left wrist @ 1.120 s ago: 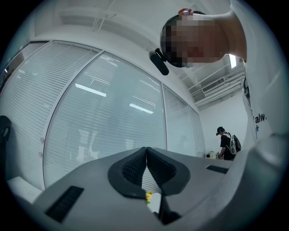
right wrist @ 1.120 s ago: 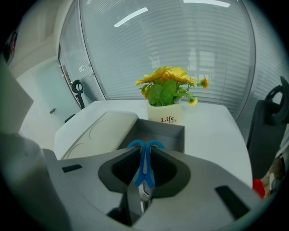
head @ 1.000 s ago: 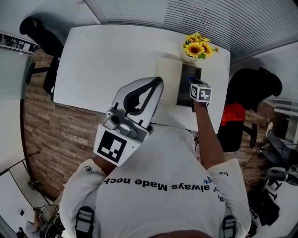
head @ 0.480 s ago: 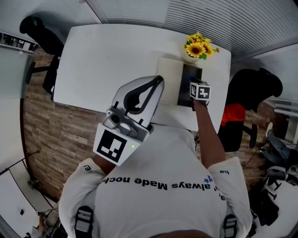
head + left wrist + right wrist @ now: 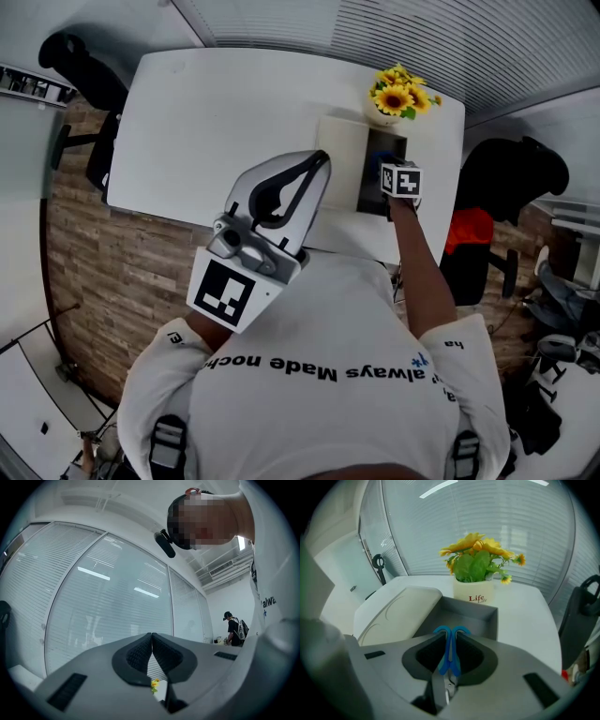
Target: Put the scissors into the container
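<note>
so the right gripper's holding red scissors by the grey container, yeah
Not quite: the scissors have blue handles, not red. The right gripper view shows the right gripper shut on them by the grey container.

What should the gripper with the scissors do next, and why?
Probably ease the right gripper forward into the grey container: its jaws are shut on the blue scissors, and the open container lies just ahead, scissors not yet inside.
</note>
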Demonstrator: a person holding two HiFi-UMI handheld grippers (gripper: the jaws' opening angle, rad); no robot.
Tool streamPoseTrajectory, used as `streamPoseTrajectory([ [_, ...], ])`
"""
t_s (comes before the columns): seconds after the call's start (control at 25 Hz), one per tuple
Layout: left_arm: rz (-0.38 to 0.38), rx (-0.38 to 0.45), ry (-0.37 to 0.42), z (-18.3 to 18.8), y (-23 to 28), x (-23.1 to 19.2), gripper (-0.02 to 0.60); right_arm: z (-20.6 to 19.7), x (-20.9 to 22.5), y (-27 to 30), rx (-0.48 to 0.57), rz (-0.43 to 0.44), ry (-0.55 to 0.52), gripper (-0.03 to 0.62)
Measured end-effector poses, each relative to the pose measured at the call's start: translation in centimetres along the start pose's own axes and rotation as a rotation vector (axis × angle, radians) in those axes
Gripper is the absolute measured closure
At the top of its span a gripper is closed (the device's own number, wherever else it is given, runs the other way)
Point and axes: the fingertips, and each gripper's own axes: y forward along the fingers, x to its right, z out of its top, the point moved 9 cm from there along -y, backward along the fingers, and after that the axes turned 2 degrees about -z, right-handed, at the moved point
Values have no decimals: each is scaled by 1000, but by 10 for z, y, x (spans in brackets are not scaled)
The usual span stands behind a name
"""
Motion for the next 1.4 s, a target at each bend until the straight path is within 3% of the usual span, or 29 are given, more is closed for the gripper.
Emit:
streamPoseTrajectory([
  [1.4,25,-3,2,-1,-11,9,560,-1,-12,17,-40,44,12,513],
])
